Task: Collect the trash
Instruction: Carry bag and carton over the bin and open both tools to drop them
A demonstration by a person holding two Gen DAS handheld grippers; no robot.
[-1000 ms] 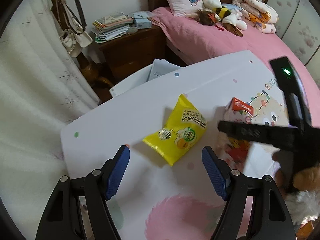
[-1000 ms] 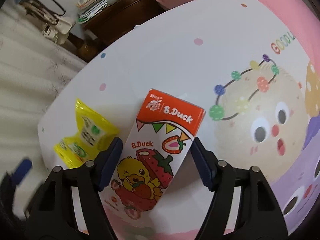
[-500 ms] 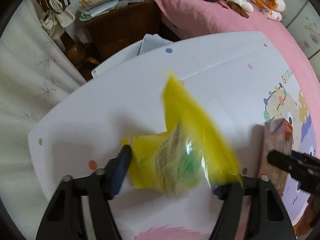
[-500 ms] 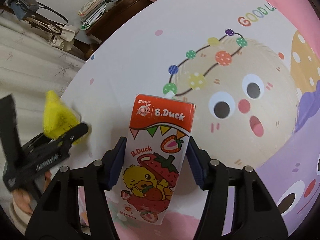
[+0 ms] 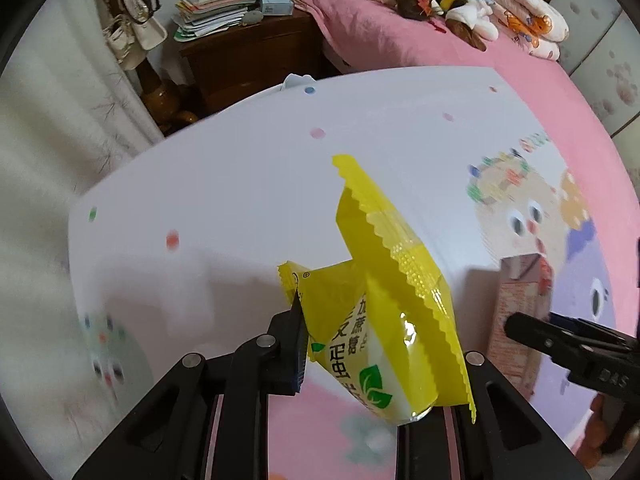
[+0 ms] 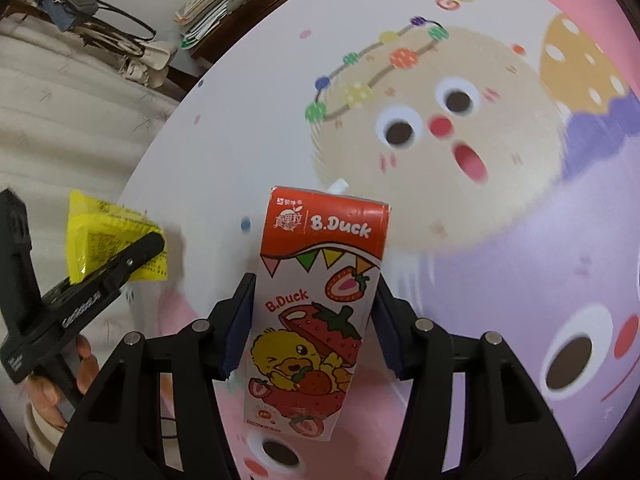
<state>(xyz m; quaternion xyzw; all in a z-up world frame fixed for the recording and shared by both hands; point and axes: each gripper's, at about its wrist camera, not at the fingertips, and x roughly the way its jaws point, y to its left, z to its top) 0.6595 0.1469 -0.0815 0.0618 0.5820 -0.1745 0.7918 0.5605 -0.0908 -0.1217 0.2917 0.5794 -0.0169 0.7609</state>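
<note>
Whereas a second ago the yellow snack wrapper (image 5: 384, 320) lay flat on the cartoon-printed table (image 5: 240, 184) between open jaws, it is now clamped by the left gripper (image 5: 380, 344) and carried clear of the surface, filling the lower centre of the left wrist view with its serrated edge pointing to the upper middle of the frame. Likewise the B.Duck carton (image 6: 316, 304), earlier lying between spread pads, now sits pinched between the jaws of the right gripper (image 6: 316, 320) at the lower centre of the right wrist view, its red top toward the frame's middle and a white straw stub showing behind it. At the left edge of that view the wrapper reappears in the other tool, with a hand (image 6: 60, 376) below it. Both visible pieces of trash thus appear secured, so the picking stage seems complete; what plausibly remains is carrying them to a bin, which neither view shows. Motion blur on the tabletop suggests both tools are moving.
</note>
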